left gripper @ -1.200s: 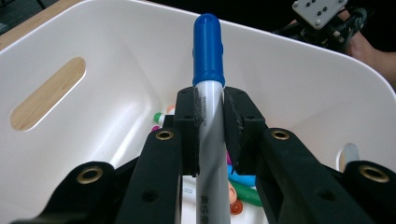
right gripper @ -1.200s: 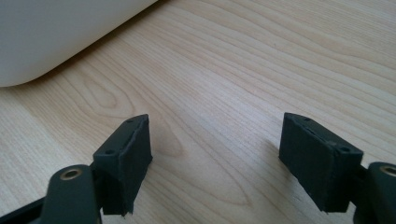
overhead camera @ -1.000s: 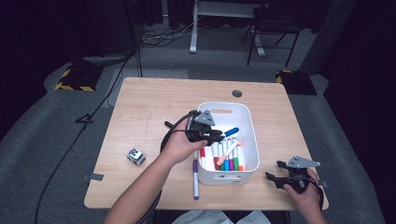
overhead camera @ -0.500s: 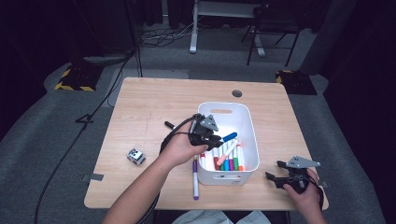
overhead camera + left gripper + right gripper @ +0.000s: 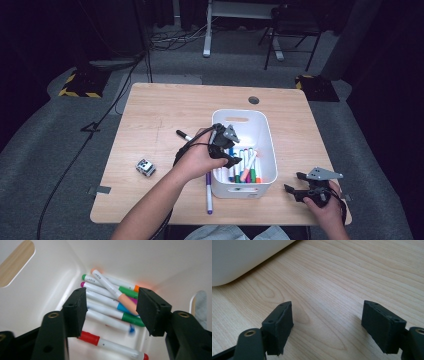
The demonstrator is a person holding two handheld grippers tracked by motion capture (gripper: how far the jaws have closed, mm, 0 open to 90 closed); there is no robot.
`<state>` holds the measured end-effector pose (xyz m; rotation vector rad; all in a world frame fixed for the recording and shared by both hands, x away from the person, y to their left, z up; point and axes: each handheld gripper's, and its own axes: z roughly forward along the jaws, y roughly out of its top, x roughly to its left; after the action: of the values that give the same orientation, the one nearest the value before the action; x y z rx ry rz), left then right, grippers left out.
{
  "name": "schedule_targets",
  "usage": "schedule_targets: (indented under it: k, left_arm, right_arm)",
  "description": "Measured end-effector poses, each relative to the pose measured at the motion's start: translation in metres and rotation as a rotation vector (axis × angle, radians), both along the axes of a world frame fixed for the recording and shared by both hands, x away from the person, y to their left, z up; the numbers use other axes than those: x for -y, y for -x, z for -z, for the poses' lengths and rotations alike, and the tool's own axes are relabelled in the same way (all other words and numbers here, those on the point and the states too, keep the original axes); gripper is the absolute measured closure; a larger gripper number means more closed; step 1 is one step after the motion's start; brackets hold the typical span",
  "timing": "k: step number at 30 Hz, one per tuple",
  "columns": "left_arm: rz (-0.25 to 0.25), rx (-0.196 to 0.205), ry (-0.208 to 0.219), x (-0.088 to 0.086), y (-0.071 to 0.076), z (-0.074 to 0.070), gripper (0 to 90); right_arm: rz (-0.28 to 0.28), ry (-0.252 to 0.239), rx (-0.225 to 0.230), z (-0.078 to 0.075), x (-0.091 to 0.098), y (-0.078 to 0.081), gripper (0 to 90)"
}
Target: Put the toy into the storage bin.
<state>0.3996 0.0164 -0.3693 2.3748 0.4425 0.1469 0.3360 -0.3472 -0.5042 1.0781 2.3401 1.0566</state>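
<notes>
High view: the left gripper hangs over the near-left part of a white plastic bin on a wooden table, its tips pointing down into the bin. A heap of markers lies on the bin floor just under and to the right of those tips. A purple marker lies on the table outside the bin's left wall, below the left hand, and a black marker lies just beyond that hand on the far side. A small grey cube-like object sits well to the left. The right gripper rests low at the table's near right corner, well apart from the bin, its tips facing the bin wall.

Left gripper view: the jaws have just been opening and stand apart with nothing pressed between them. Between and beyond them lie the markers, among them a peach-capped one lying across the others, a green-capped one and a red-capped one nearest the jaws.

Right gripper view: the right gripper stands wide apart and empty over bare wood, with the bin's rounded corner ahead to the upper left.
</notes>
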Motion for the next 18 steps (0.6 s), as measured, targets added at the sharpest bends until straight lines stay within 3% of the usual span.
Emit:
schedule_targets:
  k: [6,11,16,18]
  left_arm:
    - [-0.047,0.034,0.087,-0.015,0.0,-0.015,31.9]
    - [-0.131,0.063,0.176,-0.039,0.001,-0.028,31.2]
    - [-0.179,0.059,0.241,-0.06,0.0,-0.032,31.4]
    - [-0.192,0.067,0.235,-0.069,-0.002,-0.033,31.4]
  right_arm:
    - [-0.001,0.001,0.002,0.0,0.0,0.0,25.4]
    - [-0.002,0.001,0.002,0.0,0.0,0.0,25.4]
    - [0.0,-0.001,0.002,0.0,0.0,0.0,25.5]
    - [-0.001,-0.004,0.001,0.0,0.0,0.0,25.5]
